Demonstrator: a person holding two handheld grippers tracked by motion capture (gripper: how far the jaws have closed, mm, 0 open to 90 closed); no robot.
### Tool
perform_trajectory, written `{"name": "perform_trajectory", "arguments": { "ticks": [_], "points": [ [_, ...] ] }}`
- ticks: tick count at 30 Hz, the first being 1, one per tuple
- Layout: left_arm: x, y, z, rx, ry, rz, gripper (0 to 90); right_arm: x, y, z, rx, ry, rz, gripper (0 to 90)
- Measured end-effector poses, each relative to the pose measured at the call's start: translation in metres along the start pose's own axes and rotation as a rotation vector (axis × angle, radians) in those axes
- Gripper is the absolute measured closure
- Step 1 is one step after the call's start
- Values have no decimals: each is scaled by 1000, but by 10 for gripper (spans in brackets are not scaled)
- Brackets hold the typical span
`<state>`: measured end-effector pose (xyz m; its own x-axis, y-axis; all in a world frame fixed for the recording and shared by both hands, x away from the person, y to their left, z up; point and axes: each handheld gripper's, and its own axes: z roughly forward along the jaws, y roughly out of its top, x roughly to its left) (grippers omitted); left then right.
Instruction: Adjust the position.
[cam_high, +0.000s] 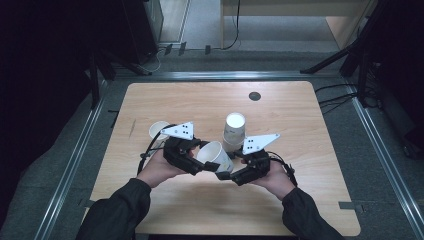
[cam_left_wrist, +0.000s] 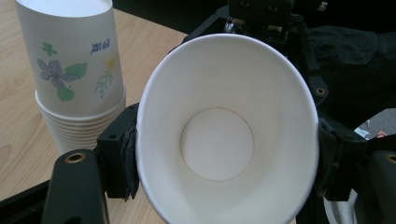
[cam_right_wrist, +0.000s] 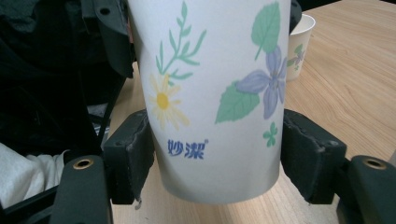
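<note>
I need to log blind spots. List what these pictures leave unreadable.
- Third floral paper cup, high view: the left gripper and its grey plate cover its lower part.
- Stack of upside-down floral paper cups, left gripper view: the count is unclear, its bottom hidden behind a jaw.
- White floral paper cup held by both grippers, right gripper view: the top edge cuts it off.

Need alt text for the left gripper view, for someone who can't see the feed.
A white paper cup, its empty inside facing the camera, is clamped at its rim between the left gripper's two black jaws. Behind it at upper left, an upside-down stack of flower-printed cups stands on the wooden table. The right gripper is behind the held cup.
</note>
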<state>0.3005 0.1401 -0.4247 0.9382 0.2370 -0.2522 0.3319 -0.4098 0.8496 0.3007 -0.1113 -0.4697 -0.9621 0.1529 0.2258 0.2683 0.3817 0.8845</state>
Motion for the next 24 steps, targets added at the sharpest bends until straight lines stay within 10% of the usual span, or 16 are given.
{"name": "perform_trajectory", "arguments": {
  "ticks": [24],
  "points": [
    [4, 5, -35, -29, 67, 16, 254, -4, -5, -3, 58, -44, -14, 286]
  ]
}}
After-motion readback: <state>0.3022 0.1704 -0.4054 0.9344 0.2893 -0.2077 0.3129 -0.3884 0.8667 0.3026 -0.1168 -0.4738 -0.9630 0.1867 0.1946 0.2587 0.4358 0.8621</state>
